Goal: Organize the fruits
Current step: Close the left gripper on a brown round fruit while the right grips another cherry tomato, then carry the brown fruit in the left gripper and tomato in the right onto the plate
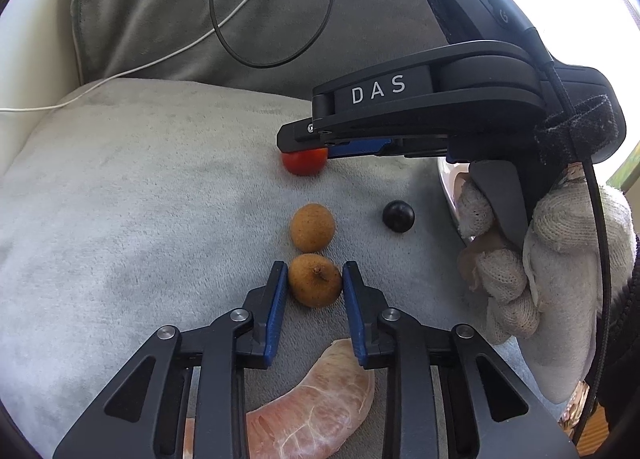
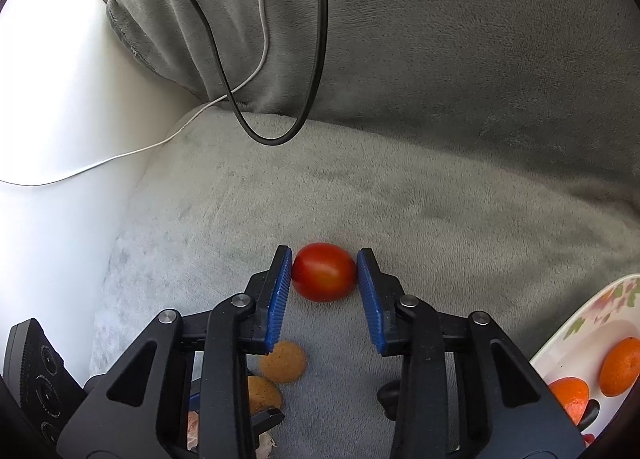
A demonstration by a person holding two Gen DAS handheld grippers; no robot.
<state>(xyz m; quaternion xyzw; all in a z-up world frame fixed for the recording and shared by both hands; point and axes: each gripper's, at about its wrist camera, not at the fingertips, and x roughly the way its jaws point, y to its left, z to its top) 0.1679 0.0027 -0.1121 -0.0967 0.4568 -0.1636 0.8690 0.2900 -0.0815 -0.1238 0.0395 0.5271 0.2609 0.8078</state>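
Only rightward, plate (image 2: 576,323) with 2 oranges (image 2: 620,367)

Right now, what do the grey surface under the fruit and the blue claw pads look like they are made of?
Grey seat cushion: soft plush fabric, matte, with a short fuzzy nap. Blue pads on the right claw: probably rubber or soft plastic, finely ribbed, dull sheen.

Home: grey plush sofa cushion (image 2: 400,199)

A grey plush cushion (image 1: 132,199) carries two brown fruits (image 1: 312,227), a red tomato (image 2: 324,272), a dark berry (image 1: 398,216), a citrus segment (image 1: 316,407) and a floral plate (image 2: 580,323).
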